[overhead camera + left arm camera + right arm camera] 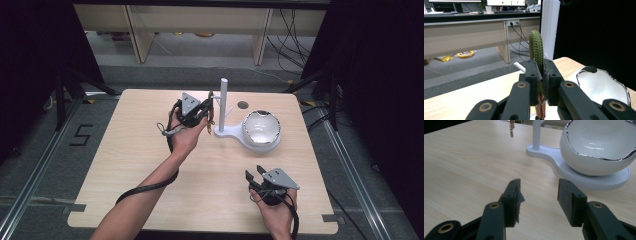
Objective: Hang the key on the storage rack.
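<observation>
Left tongs pinching a green braided cord, long axis upright, loop end up, beside the white stand post, right tongs spread above the worktop.

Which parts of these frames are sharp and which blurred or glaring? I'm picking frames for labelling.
High view: evenly lit table, dark surroundings, soft overall. Left gripper view: the green braided cord clamped in the left gripper is crisp; the white post is overexposed. Right gripper view: right gripper near jaws slightly soft, highlights streak the white bowl.
</observation>
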